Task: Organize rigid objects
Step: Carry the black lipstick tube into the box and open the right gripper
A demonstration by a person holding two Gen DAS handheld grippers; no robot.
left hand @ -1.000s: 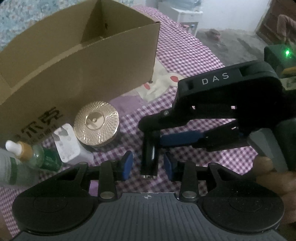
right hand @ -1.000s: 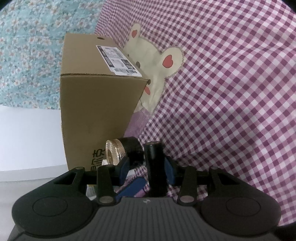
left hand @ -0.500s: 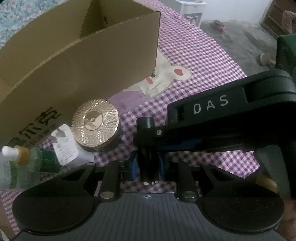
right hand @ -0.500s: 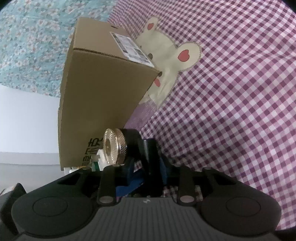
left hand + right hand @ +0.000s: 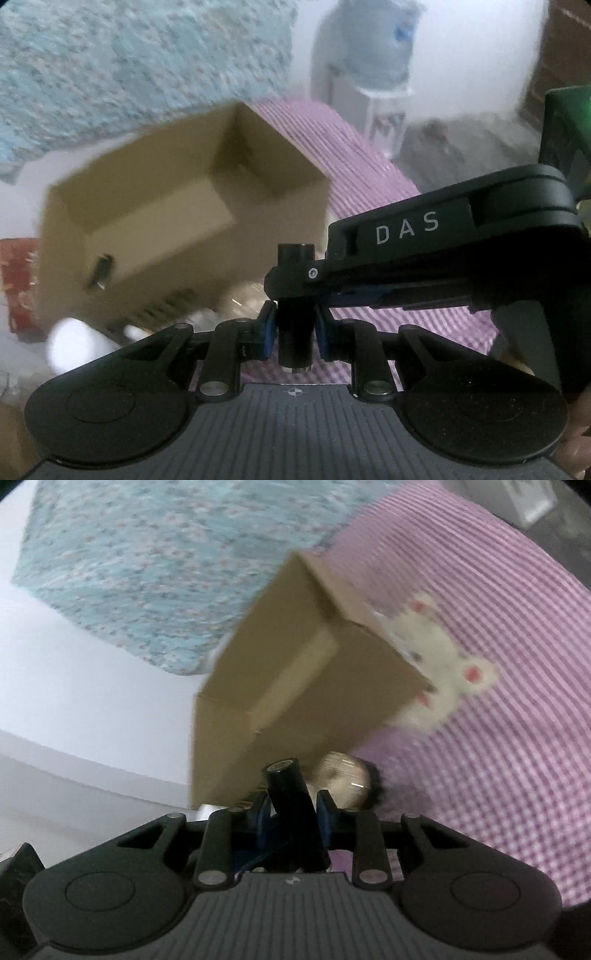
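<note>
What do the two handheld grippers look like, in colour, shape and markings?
Both are matte black. The left gripper and right gripper have blue finger pads, two round discs and a ribbed grey plate. The right one's body carries white letters "DAS".

- A lived-in room of a home, probably a bedroom.
- A pink-and-white checked cloth [image 5: 498, 738] with a cartoon bear patch [image 5: 443, 679] covers the work surface.
- A teal floral fabric [image 5: 147, 565] lies at the far left.
- A water dispenser [image 5: 373, 74] stands far off by a white wall.
- An open cardboard box [image 5: 177, 229] sits on the cloth.
</note>
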